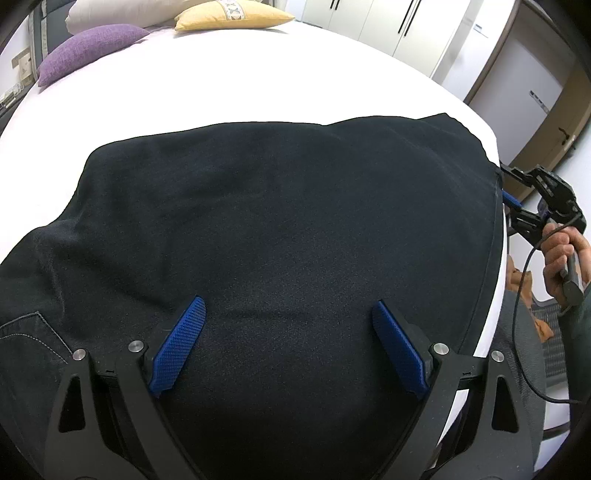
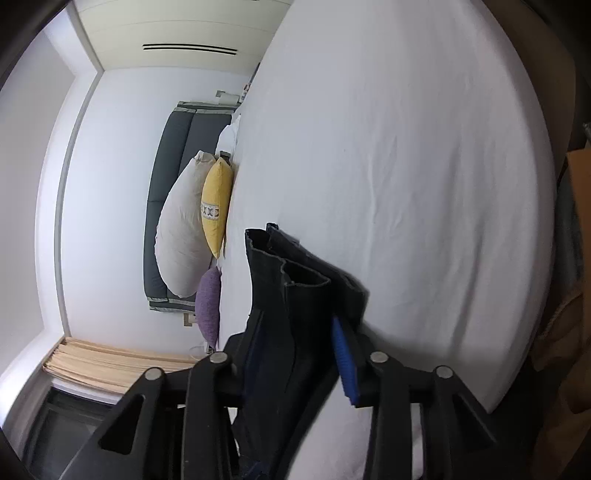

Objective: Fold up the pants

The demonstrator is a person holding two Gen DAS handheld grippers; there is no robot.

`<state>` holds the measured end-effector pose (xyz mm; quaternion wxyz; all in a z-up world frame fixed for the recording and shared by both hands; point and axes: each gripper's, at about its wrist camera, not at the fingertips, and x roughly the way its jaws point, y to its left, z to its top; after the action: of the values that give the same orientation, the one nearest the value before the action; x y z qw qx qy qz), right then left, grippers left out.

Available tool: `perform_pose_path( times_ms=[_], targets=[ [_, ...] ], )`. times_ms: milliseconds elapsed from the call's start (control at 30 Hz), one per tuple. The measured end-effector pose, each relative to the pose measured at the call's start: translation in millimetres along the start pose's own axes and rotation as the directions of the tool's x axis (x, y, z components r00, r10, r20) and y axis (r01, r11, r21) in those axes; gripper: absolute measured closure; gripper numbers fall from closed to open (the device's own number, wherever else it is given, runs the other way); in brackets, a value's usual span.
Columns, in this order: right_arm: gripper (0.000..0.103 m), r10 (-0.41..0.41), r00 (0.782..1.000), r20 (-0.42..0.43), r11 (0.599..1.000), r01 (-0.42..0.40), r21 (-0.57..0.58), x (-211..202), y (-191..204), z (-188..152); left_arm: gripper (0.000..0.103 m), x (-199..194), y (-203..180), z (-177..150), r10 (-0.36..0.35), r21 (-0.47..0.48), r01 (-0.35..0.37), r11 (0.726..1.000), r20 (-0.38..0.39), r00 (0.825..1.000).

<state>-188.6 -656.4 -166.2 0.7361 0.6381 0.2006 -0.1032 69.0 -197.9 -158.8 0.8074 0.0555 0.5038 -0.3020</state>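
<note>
Purple cushion [image 1: 88, 46] and yellow cushion [image 1: 231, 14] at the far end of the bed [image 1: 221, 81], cream pillow [image 1: 122, 13] behind them. Dark pants [image 1: 277, 221] spread flat over the near part of the white sheet, back pocket stitching at lower left. Left gripper [image 1: 290, 339] above the fabric, jaws wide, nothing between the blue pads [image 1: 181, 343]. Right gripper [image 1: 508, 184] at the pants' right edge by the bed side, clamped narrow on the stacked leg hems (layered cuffs stick up between its jaws in the right wrist view). Person's hand [image 1: 565, 254] on its handle.
</note>
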Motion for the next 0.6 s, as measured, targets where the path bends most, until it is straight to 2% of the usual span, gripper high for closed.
perform_pose_path(
  times_ms=[67,100,167,300,433,533,600],
  targets=[
    [0.068,0.005,1.0,-0.008,1.0,-0.005,0.013,1,0,-1,0.011,0,0,0,-0.001,-0.001,0.001,1.0,0.0,1.0],
    [0.08,0.006,1.0,-0.011,1.0,-0.006,0.006,5,5,0,0.011,0,0,0,-0.001,0.0,0.001,1.0,0.0,1.0],
    [0.095,-0.032,0.999,-0.021,0.999,0.032,-0.032,9,10,-2,0.011,0,0,0,0.0,0.0,0.0,1.0,0.0,1.0],
    [0.098,-0.057,0.998,0.001,0.998,0.057,-0.023,4,8,-4,0.011,-6,3,1,0.0,-0.028,0.0,1.0,-0.009,1.0],
    [0.098,-0.058,0.998,0.032,0.998,0.058,-0.006,-9,7,-11,0.01,-14,9,7,-0.045,-0.097,0.045,0.994,-0.001,0.999],
    [0.1,-0.063,0.998,0.013,0.998,0.063,0.027,1,-16,-10,0.01,-9,9,6,-0.034,-0.074,0.033,0.997,-0.006,0.999],
    [0.102,-0.023,1.0,0.001,0.999,0.023,0.043,6,-26,-9,0.009,-4,6,4,-0.021,-0.048,0.02,0.999,-0.01,1.0]
  ],
)
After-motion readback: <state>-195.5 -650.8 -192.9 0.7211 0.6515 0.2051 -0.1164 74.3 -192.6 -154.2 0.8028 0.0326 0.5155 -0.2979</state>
